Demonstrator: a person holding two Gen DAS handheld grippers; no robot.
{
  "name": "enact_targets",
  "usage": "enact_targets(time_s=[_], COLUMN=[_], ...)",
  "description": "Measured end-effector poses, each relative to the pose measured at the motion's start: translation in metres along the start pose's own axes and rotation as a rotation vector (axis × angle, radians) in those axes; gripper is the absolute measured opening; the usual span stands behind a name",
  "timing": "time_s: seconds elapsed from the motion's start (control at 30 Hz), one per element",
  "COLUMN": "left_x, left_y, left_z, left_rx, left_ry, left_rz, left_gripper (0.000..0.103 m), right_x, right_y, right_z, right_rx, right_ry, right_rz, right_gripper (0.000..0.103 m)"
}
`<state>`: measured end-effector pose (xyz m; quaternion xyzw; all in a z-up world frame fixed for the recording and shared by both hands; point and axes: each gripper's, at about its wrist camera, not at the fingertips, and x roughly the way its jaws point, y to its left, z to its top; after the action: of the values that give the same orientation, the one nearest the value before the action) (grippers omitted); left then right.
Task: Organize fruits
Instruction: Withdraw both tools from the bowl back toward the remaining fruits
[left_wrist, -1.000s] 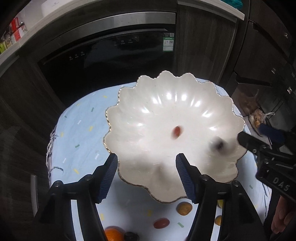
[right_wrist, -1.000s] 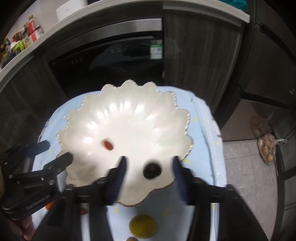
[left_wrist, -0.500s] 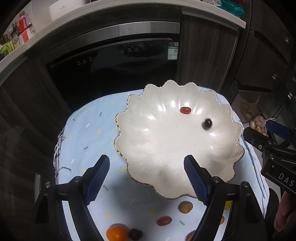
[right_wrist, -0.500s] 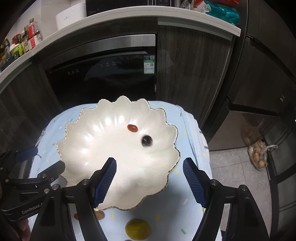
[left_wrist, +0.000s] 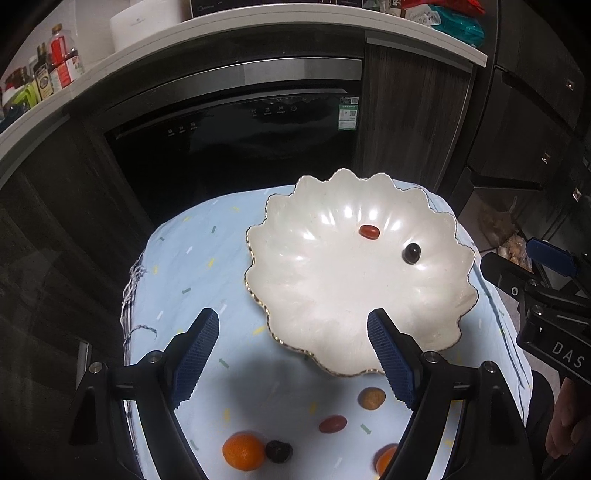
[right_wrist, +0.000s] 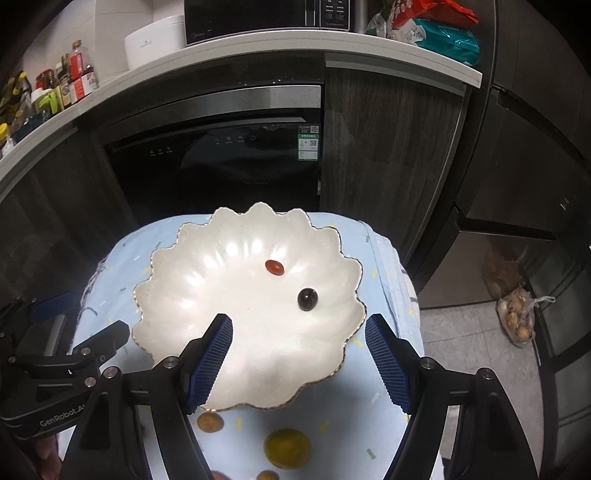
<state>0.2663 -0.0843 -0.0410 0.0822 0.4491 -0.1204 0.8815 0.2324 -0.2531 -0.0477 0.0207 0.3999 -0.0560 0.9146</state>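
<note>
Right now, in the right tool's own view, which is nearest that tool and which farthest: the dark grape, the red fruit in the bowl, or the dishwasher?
1. Dark grape, in the bowl, just beyond the open right tool.
2. Red fruit, deeper in the bowl.
3. Dishwasher, behind the table.

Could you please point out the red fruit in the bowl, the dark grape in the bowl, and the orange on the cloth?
red fruit (left_wrist: 369, 232): left wrist view, its middle.
dark grape (right_wrist: 307, 299): right wrist view, its middle.
orange (left_wrist: 243, 452): left wrist view, middle of its peel.
</note>
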Motion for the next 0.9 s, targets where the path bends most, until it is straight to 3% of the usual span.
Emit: enact_targets(time_s=[0.9], left_x=[-0.037], left_y=[0.018], left_z=[-0.074], left_rx=[-0.017], left_ry=[0.014], left_rz=[0.021], left_gripper=[0.083], right_x=[-0.029], right_y=[0.037], right_z=[-0.055], right_rx=[-0.075], right_ry=[0.023], right_rz=[0.061], right_gripper=[0.075])
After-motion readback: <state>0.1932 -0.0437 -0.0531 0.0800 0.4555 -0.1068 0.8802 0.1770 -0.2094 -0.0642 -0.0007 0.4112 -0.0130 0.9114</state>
